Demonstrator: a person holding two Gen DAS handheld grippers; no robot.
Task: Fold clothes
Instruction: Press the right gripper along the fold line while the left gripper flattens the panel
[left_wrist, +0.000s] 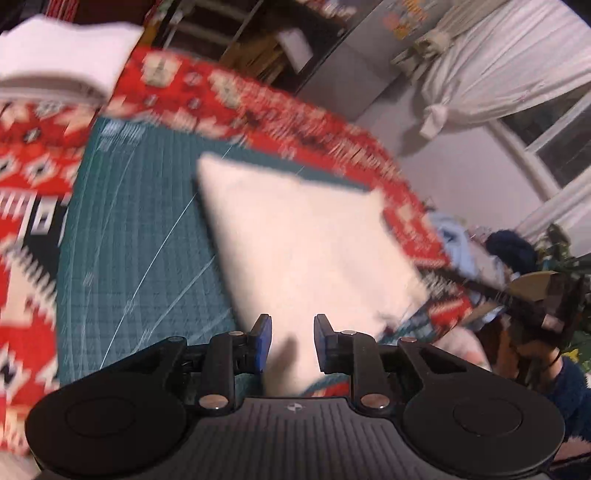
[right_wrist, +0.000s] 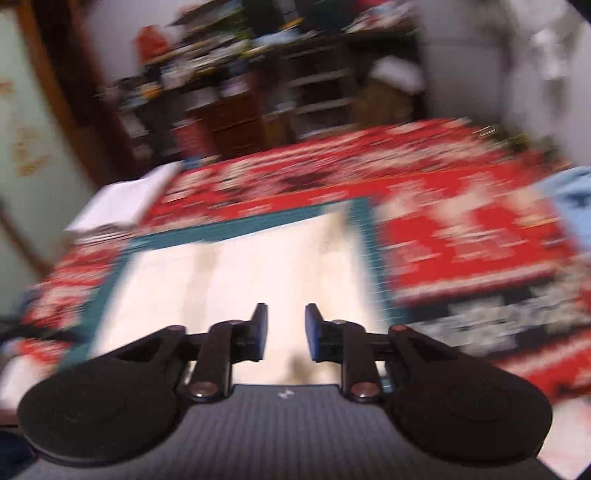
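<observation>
Cream folded cloth (left_wrist: 303, 240) lies on the green mat (left_wrist: 140, 229) in the middle of both frames. Left tool (left_wrist: 292, 343) and right tool (right_wrist: 286, 332) are each partly open, above the cloth, holding nothing.

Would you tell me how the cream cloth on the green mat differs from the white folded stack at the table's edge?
The cream cloth lies spread in one flat layer on the green mat; the white stack sits layered on the red patterned tablecloth. The cloth looks warmer in colour, the stack whiter. Neither is gripped.
</observation>
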